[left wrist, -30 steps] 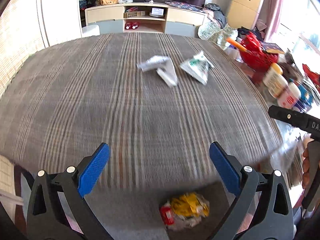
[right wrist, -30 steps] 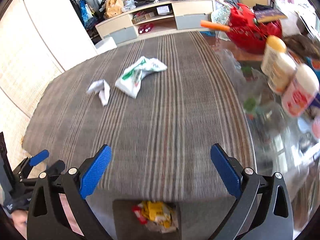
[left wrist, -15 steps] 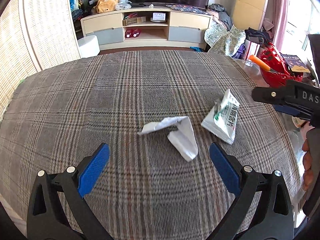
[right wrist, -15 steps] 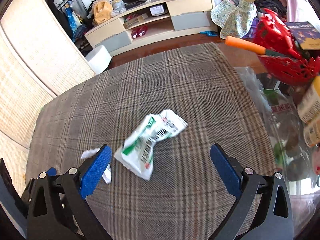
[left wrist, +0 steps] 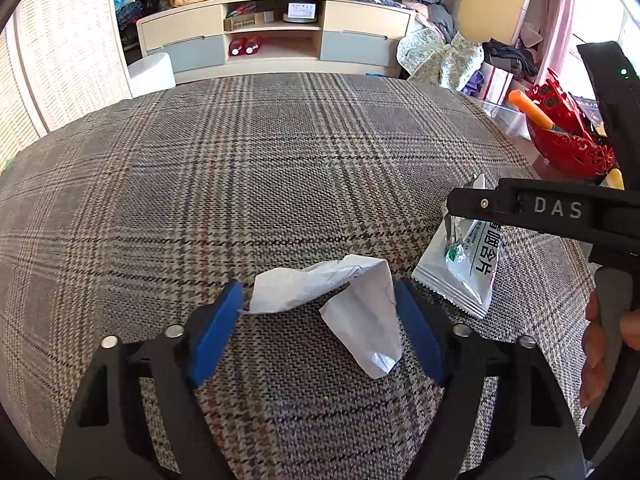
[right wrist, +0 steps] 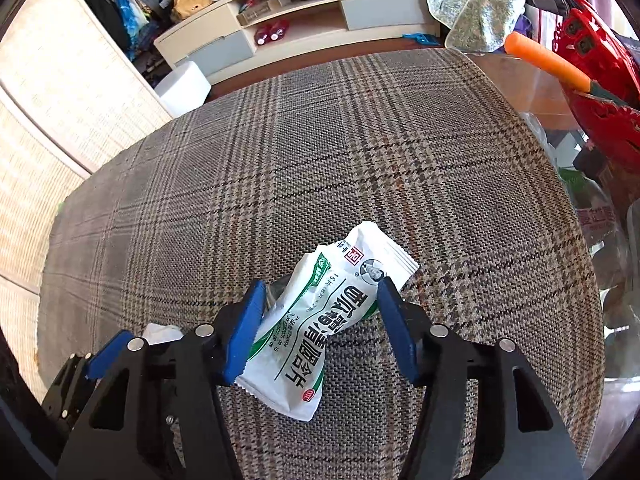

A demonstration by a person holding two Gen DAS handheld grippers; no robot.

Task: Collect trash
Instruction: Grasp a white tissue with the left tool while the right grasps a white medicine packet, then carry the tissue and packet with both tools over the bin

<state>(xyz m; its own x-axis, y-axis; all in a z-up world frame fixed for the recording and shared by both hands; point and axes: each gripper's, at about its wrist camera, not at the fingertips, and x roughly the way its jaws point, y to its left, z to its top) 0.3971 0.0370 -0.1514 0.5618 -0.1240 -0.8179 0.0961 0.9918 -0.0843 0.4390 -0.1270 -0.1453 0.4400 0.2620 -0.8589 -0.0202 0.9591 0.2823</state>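
plaid cloth – open room ahead | left gripper fingers apart, straddling paper scrap | right gripper fingers apart – wrapper between

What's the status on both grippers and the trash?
Left gripper open, fingers flanking crumpled white paper. Right gripper open, straddling green-and-white wrapper. Both pieces flat on plaid cloth, not lifted. Nothing in the way.

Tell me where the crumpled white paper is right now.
The crumpled white paper lies on the plaid cloth, low in the left wrist view between the left gripper's open blue fingers, just left of the white snack wrapper.
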